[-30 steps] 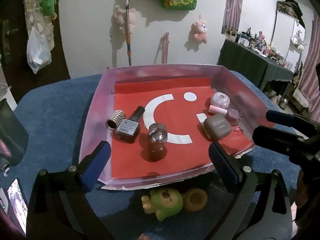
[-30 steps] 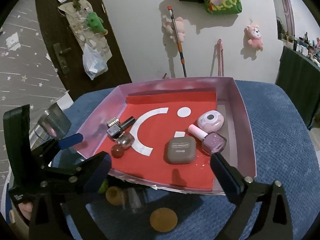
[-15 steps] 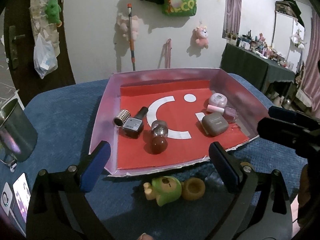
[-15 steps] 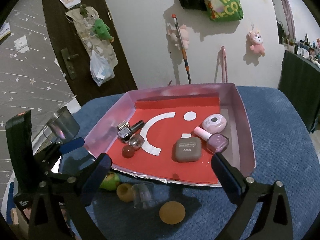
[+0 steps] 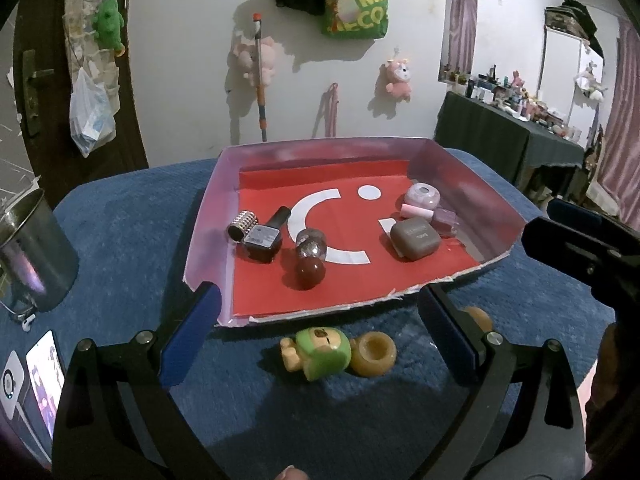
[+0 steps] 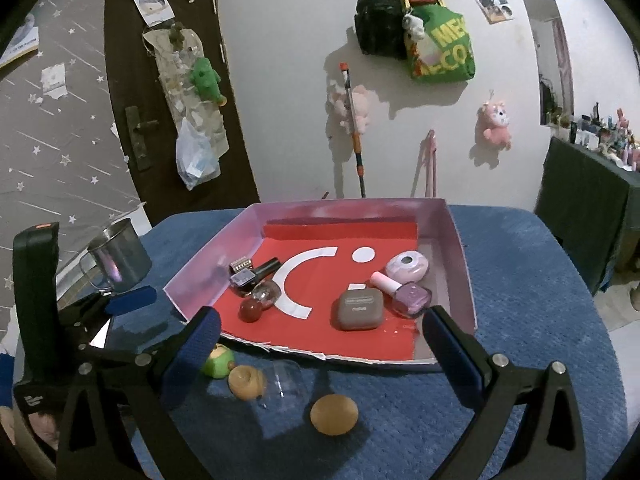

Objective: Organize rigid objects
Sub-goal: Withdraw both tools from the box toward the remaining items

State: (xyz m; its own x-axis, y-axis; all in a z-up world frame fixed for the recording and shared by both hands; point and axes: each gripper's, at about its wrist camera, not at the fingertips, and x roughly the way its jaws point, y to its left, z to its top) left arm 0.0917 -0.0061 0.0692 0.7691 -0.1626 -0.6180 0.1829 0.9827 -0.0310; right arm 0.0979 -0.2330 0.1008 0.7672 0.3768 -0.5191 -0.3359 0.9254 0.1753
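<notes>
My left gripper [image 5: 316, 316] hangs with jaws spread wide, holding nothing — right gripper [image 6: 320, 338] likewise. The green figurine [image 5: 320, 354] lies on the blue cloth just ahead of my left fingers, outside the tray [image 5: 208, 216], touching the tan ring [image 5: 373, 354]. Its long axis runs crosswise to my jaws. Left is nearer — I'd take it.

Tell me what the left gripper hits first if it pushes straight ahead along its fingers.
Most likely the green toy figure on the blue cloth, centred between the open fingers of the left gripper. Just beyond it is the torn front edge of the pink tray. Depth is uncertain.
</notes>
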